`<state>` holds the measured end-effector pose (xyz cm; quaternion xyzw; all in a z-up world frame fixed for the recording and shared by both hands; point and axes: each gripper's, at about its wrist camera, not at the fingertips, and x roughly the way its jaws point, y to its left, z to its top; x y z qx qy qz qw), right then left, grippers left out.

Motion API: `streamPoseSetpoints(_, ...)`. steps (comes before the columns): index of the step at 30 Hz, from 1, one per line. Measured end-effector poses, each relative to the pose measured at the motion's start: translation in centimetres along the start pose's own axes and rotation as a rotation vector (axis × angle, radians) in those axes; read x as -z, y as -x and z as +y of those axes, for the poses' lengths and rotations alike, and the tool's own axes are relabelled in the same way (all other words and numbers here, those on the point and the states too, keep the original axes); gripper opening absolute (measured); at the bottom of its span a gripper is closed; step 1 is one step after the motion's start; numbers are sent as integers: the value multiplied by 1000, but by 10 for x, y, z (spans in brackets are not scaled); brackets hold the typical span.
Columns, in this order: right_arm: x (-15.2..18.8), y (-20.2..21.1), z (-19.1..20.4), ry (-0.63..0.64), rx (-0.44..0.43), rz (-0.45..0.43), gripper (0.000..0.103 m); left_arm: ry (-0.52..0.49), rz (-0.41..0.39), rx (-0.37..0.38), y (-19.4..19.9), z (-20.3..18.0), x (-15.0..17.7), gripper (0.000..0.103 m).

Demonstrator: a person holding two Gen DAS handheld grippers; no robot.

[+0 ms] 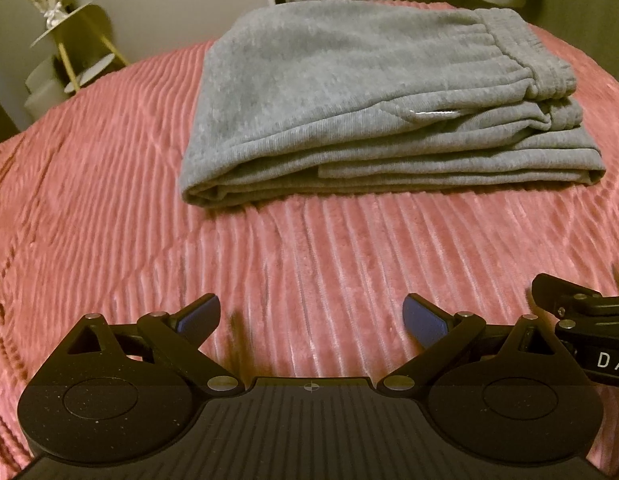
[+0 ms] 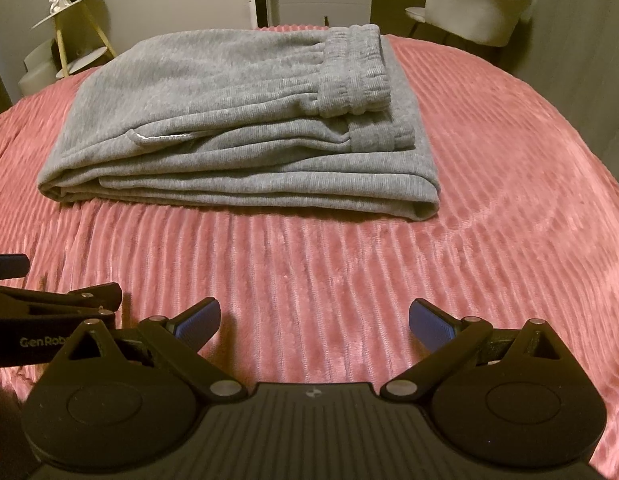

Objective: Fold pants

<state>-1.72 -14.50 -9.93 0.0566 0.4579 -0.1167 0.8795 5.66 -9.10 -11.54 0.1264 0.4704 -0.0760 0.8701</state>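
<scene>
Gray pants [image 1: 349, 92] lie folded in a layered stack toward the far edge of the pink ribbed bedspread [image 1: 309, 248], waistband on top at the stack's right end. Left gripper [image 1: 311, 316] spread wide, empty, hovering over bare bedspread near the near edge. Right gripper [image 2: 314, 318] also spread wide, empty, just beside it, well apart from the pants.

Both tools are matte black. The left gripper [image 1: 311, 318] and right gripper [image 2: 314, 322] each have two round hinge discs, silver pivot screws, a ribbed centre panel and blue-padded fingers [image 2: 199, 322]. White lettering marks their sides: "DA" and "GenRob".
</scene>
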Motion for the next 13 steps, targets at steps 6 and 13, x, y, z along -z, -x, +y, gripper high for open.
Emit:
streamPoseSetpoints(6,0,0,-1,0,-2,0,101,-5,-6,-1,0,-1,0,101)
streamPoseSetpoints(13,0,-2,-2,1,-4,4,101,-15,-1,-5,0,-4,0,101)
